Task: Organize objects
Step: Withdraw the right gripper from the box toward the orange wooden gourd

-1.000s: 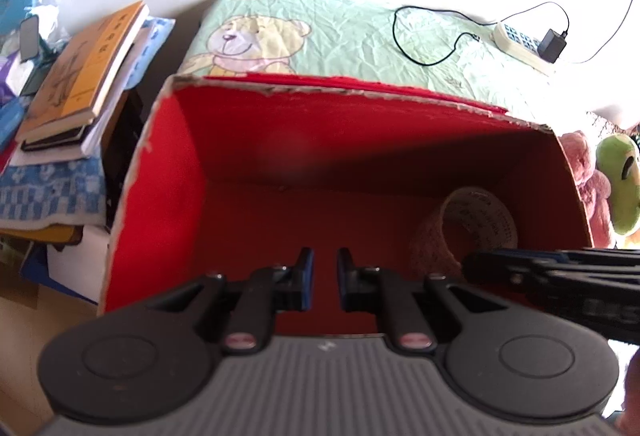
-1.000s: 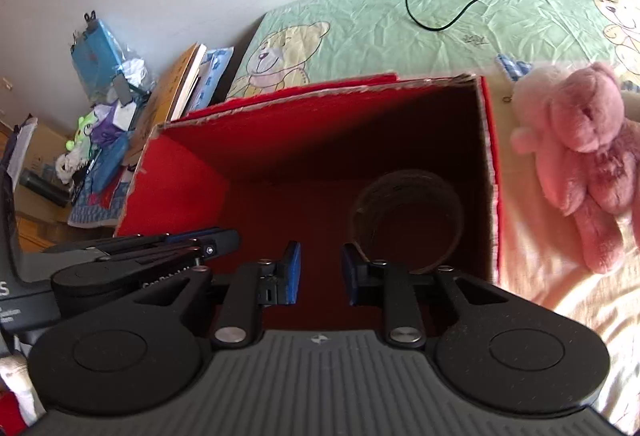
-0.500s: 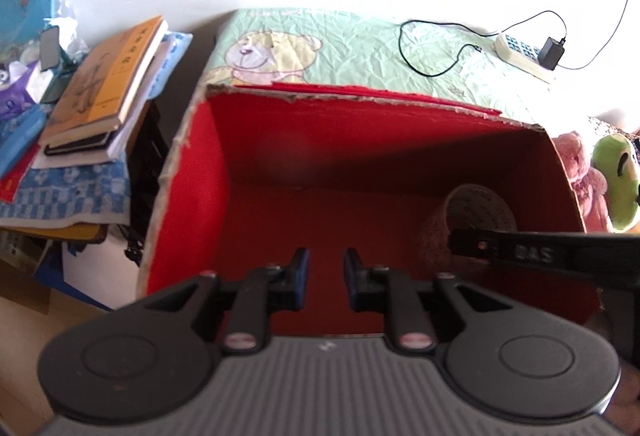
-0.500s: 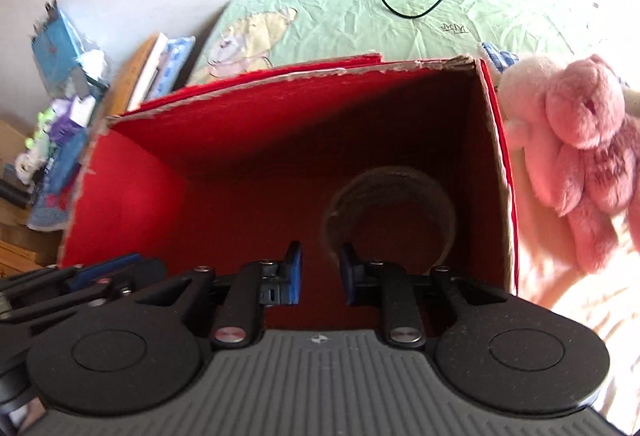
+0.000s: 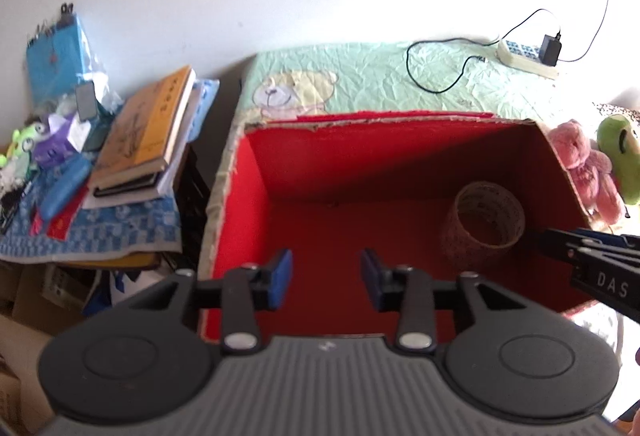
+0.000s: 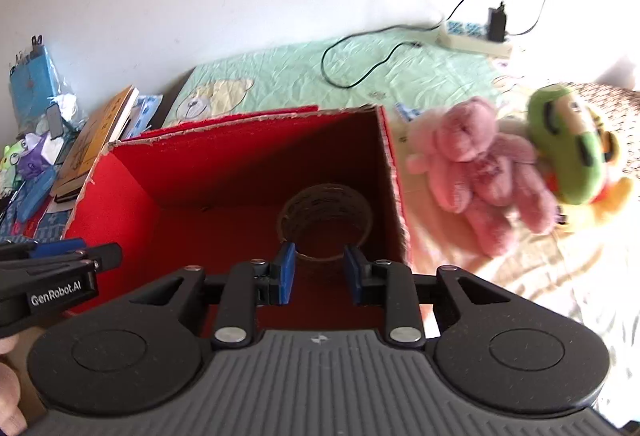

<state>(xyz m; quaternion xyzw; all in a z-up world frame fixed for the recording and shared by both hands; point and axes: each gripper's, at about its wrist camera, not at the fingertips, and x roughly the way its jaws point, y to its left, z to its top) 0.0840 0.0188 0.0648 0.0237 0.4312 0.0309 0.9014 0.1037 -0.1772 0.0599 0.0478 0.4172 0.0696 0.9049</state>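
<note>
Currently, through the left wrist camera, the left gripper (image 5: 326, 278) is being held wide apart with nothing between its blue pads, above the near edge of the red box (image 5: 256, 172). A roll of tape (image 5: 484, 224) is being kept inside the box, at its right side. Books (image 5: 148, 128) are being stacked to the left.

Through the right wrist camera, the right gripper (image 6: 319, 273) is being held parted and unloaded over the box (image 6: 120, 192), just before the tape (image 6: 326, 218). A pink bear (image 6: 480, 172) and a green toy (image 6: 564, 148) are being left on the bed outside, right of the box.

Books (image 5: 144, 128) stacked left; power strip (image 5: 524, 56) on green bear-print sheet (image 5: 360, 80).
</note>
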